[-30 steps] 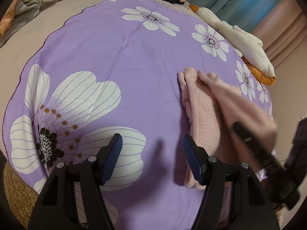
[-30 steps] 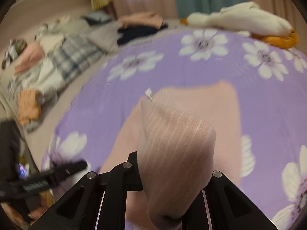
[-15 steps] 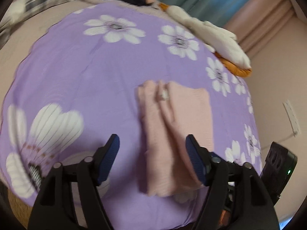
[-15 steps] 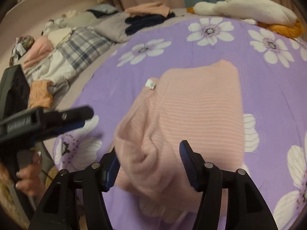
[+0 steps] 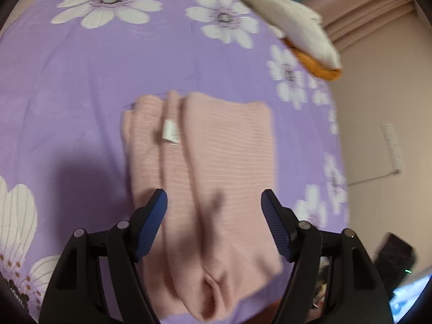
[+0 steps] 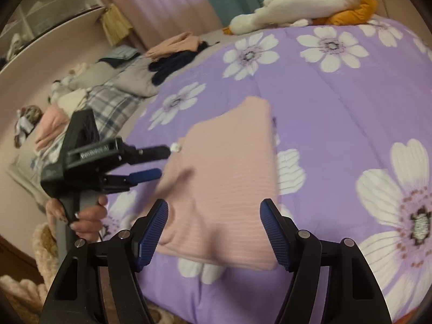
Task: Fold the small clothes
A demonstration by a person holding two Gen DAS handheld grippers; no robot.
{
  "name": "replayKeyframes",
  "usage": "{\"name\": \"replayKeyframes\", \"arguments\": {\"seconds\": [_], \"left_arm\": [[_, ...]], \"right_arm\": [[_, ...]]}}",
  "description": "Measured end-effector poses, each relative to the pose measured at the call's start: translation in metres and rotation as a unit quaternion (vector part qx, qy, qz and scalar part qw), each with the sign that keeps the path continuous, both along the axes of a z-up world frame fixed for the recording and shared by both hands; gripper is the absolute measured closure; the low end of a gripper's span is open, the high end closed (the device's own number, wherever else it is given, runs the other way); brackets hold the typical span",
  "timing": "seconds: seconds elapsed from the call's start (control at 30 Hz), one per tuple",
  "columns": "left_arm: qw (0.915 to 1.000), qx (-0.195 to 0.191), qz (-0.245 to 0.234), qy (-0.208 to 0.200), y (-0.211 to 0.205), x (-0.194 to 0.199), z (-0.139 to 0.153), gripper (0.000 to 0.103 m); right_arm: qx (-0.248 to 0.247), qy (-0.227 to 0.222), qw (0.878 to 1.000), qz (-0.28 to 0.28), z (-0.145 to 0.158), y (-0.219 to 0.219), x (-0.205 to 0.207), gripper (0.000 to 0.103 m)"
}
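A pink striped knit garment [image 5: 216, 167] lies folded flat on the purple flowered quilt [image 5: 81, 75], a white label [image 5: 170, 132] showing near its far left fold. It also shows in the right wrist view [image 6: 226, 178]. My left gripper [image 5: 213, 216] is open and empty, hovering over the garment's near end. My right gripper [image 6: 214, 224] is open and empty, above the garment's near edge. The left gripper also shows in the right wrist view [image 6: 159, 162], open, at the garment's left side.
A white and orange plush toy [image 6: 302, 5] lies at the quilt's far edge. Piles of other clothes [image 6: 81, 102] lie on the bed to the left. A wall [image 5: 378, 124] stands to the right of the bed. A woven basket [image 6: 46, 240] sits below left.
My right gripper let go of the pink garment's folded part, which now lies flat, and drew back open. My left gripper swung right to hover over the garment.
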State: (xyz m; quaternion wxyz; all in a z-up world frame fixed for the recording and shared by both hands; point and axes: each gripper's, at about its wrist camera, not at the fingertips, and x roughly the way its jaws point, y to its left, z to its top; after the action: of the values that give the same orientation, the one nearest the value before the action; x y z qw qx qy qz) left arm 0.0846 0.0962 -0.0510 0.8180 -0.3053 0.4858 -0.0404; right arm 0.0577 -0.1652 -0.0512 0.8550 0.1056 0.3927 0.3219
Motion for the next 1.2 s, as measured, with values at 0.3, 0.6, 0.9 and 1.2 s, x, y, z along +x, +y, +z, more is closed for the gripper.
{"name": "replayKeyframes", "arguments": {"seconds": [0.3,0.6,0.9,1.2], "left_arm": [[0.9963,0.085,-0.003,0.015,-0.02,0.013,-0.008,0.056],[0.9987,0.048,-0.017,-0.006,-0.024,0.003,0.002,0.056],[0.9959,0.088,-0.018,0.017,-0.04,0.028,-0.021,0.088],[0.9929,0.095,-0.004,-0.071,-0.028,-0.018,0.029,0.093]], "right_arm": [[-0.038,0.021,0.998,-0.054,-0.023,-0.011,0.014,0.032],[-0.042,0.039,0.996,-0.067,-0.034,-0.025,0.014,0.032],[-0.021,0.047,0.996,-0.079,-0.035,-0.032,0.019,0.032],[-0.032,0.06,0.994,-0.082,-0.042,-0.025,0.023,0.032]]}}
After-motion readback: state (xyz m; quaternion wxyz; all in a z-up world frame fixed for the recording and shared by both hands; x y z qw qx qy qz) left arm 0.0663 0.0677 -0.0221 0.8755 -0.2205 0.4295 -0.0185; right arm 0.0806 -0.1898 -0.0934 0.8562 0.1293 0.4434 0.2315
